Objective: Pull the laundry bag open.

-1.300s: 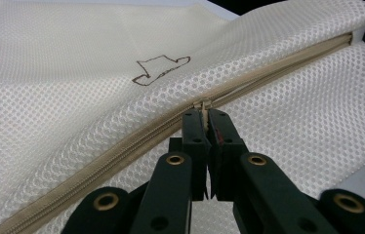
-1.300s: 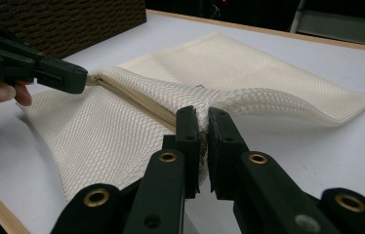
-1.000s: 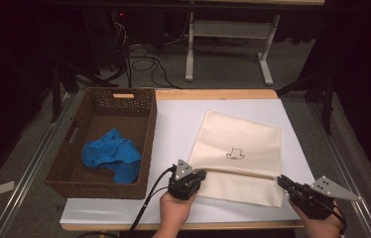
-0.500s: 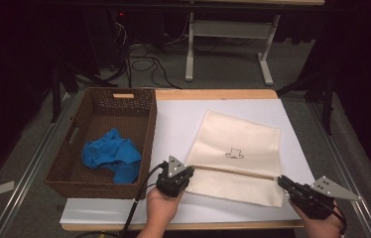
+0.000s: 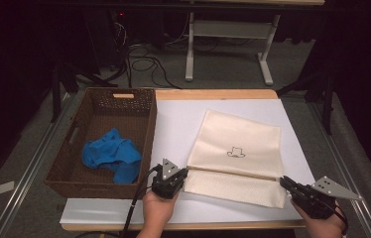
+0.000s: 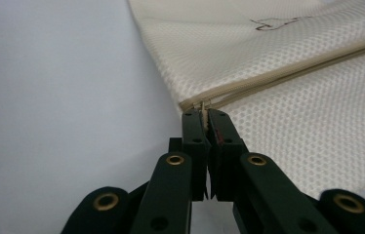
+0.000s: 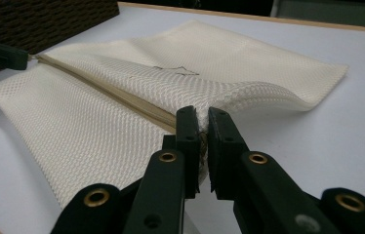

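Note:
A cream mesh bag (image 5: 238, 136) with a small dark hat print lies flat on the white table (image 5: 173, 119). A zipper (image 5: 233, 171) runs across its near part. My left gripper (image 5: 183, 172) is at the zipper's left end, shut on the small zipper pull (image 6: 203, 105), as the left gripper view (image 6: 204, 117) shows close up. My right gripper (image 5: 283, 181) is shut on the bag's right edge beside the zipper's other end. In the right gripper view (image 7: 201, 117) the mesh is pinched and lifted slightly there, and the left gripper (image 7: 27, 59) shows at the far end.
A brown wicker basket (image 5: 139, 99) stands on the table's left side, holding a crumpled blue cloth (image 5: 111, 156). The table's wooden edge runs along the back. Beyond it a white desk frame (image 5: 223, 29) and cables sit on the floor.
My left gripper has shifted a little to the left with the zipper pull in it. The right gripper has stayed where it was.

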Demonstrator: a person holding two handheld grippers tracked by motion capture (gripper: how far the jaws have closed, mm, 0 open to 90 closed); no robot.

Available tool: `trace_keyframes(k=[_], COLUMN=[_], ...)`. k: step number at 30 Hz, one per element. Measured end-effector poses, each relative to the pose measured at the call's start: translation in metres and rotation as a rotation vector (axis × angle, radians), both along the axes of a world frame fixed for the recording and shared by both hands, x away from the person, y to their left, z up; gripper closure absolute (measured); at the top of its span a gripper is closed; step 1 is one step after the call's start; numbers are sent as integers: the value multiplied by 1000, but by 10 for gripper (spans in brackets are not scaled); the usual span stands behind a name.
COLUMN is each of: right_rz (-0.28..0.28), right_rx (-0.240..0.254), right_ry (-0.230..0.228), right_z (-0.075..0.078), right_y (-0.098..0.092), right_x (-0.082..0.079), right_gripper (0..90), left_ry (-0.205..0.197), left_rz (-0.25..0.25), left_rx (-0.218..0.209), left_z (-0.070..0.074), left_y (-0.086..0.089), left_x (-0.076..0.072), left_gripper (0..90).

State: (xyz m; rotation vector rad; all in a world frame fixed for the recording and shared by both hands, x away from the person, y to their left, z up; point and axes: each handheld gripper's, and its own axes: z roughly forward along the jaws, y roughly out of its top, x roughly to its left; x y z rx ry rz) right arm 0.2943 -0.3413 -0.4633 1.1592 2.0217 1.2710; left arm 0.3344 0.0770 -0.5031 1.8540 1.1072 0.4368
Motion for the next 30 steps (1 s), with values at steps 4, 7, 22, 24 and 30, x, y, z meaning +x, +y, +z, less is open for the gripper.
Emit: trace_keyframes(k=[4,7,22,24,30], right_rz=[-5,-6,-6,-4,-9], right_rx=[5,-7,-58,-65,-81], right_ry=[3,2,155,166,165], right_z=[0,-1,-25,-27,-31], right_y=[-2,0,-1,-1,-2], right_x=[0,0,14,14,12], right_gripper=[857,857,848,846,748], left_ry=[-6,-2,53,59,55], left_rz=[8,12,-13,-15,-18], left_rx=[10,13,66,70,76], left_z=[1,0,-12,-14,-15], left_y=[1,1,-5,-5,-5], left_x=[0,1,3,3,2], left_gripper=[870,870,865,865,797])
